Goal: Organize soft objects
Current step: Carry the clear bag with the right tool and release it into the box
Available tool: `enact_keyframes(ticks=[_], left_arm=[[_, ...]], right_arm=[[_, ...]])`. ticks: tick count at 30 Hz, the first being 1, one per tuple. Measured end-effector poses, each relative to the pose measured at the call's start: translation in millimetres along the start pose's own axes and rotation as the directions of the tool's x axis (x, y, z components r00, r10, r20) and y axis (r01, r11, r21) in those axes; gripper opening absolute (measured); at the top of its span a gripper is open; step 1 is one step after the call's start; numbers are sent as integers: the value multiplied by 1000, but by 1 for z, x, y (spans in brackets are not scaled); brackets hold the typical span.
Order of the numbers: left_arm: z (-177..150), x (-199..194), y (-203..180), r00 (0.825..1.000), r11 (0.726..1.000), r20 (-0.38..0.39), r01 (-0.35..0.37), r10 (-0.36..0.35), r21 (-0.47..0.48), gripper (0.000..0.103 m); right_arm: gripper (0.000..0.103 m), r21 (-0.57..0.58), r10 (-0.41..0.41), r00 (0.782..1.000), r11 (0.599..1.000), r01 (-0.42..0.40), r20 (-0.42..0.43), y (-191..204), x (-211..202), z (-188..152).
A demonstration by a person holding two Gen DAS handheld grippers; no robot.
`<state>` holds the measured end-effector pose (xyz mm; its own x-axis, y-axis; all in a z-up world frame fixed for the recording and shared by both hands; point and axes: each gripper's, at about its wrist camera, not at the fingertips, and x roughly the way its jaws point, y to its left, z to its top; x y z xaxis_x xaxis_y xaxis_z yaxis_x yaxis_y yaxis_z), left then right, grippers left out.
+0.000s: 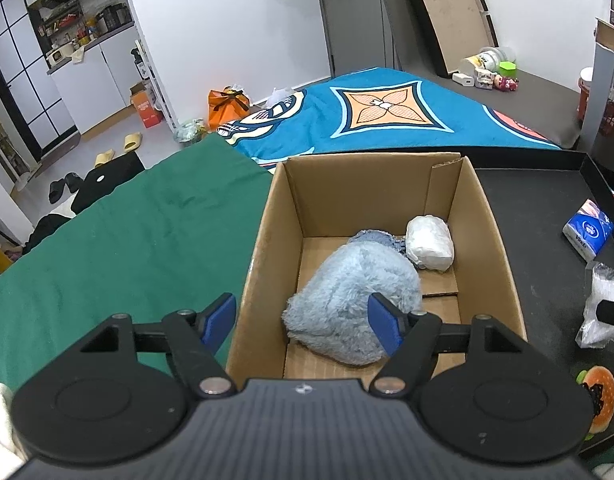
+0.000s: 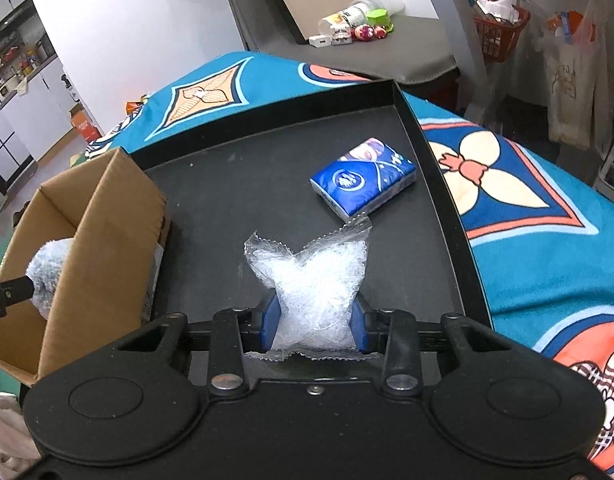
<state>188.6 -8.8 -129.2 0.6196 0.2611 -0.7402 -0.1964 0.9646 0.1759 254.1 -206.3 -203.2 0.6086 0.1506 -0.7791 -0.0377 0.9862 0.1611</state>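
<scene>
- Clear crinkly plastic bag (image 2: 311,280) is pinched at its waist by the right gripper (image 2: 313,322), blue pads (image 2: 271,322) pressing in from both sides so the bag bulges above and below the grip.
- That bag sits over the black tray (image 2: 267,184), near its front edge; whether it touches the tray floor I cannot tell.
- Just beyond it, a blue tissue pack (image 2: 363,176) lies flat on the tray, its near corner close to the bag's upper flap.
- Over to the left gripper (image 1: 303,320): jaws spread wide and empty, one pad outside the wall of the cardboard box (image 1: 263,240), the other over the fluffy blue plush (image 1: 355,300).
- The plush lies on the box floor, toward the near left side.
- Behind it, a white wrapped bundle (image 1: 430,242) rests in the far right corner, with a blue knitted piece (image 1: 377,238) tucked between the two.
- The box stands at the tray's left edge, beside a green cloth (image 1: 119,248).
- A burger-shaped toy (image 1: 599,400) peeks in at the tray's near right corner.
- A patterned blue blanket (image 1: 387,120) spreads beyond everything.
</scene>
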Motion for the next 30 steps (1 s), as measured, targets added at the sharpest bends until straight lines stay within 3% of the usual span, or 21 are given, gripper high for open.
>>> enact_keyframes(ticks=[9, 30], left_arm=[[1, -1, 8, 1000, 1000, 7, 11, -11, -25, 71], [-4, -5, 35, 996, 991, 17, 91, -90, -103, 68]], right_arm=[[36, -11, 12, 999, 1000, -12, 38, 12, -8, 8], [36, -97, 158, 977, 985, -146, 140, 83, -40, 38]])
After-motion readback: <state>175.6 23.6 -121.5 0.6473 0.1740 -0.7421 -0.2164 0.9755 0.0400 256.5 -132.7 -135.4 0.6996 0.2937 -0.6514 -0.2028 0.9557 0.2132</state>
